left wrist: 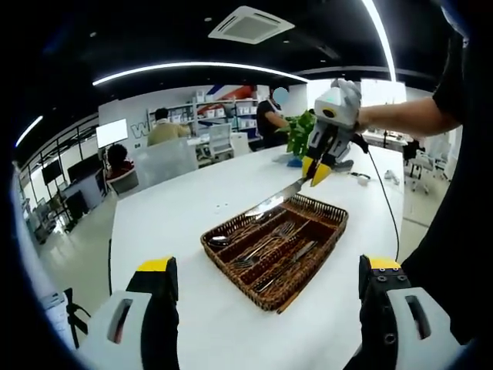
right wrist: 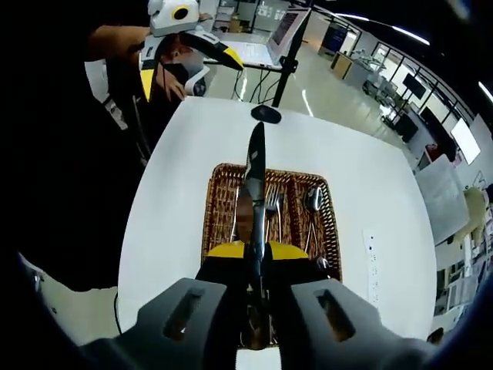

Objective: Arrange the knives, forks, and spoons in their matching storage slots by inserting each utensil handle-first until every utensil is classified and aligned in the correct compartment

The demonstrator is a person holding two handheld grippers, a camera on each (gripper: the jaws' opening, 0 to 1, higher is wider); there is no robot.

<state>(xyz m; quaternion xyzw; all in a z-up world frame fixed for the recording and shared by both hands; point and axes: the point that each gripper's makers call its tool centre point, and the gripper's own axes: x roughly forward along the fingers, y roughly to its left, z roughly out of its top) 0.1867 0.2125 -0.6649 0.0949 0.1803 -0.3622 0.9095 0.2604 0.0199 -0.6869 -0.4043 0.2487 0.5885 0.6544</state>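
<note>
One knife [right wrist: 255,185] clamped in right gripper [right wrist: 255,258] above basket [right wrist: 219,202].

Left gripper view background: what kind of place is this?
Likely an open-plan office or lab. Ceiling air-conditioning unit and strip lights overhead, shelving with bins along the far wall, people seated at desks behind the large white table.

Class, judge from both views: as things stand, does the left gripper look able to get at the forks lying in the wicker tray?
Probably yes. The left gripper is open and faces the wicker tray, whose top is uncovered. The right gripper holds the knife above the far end, away from the forks.
</note>
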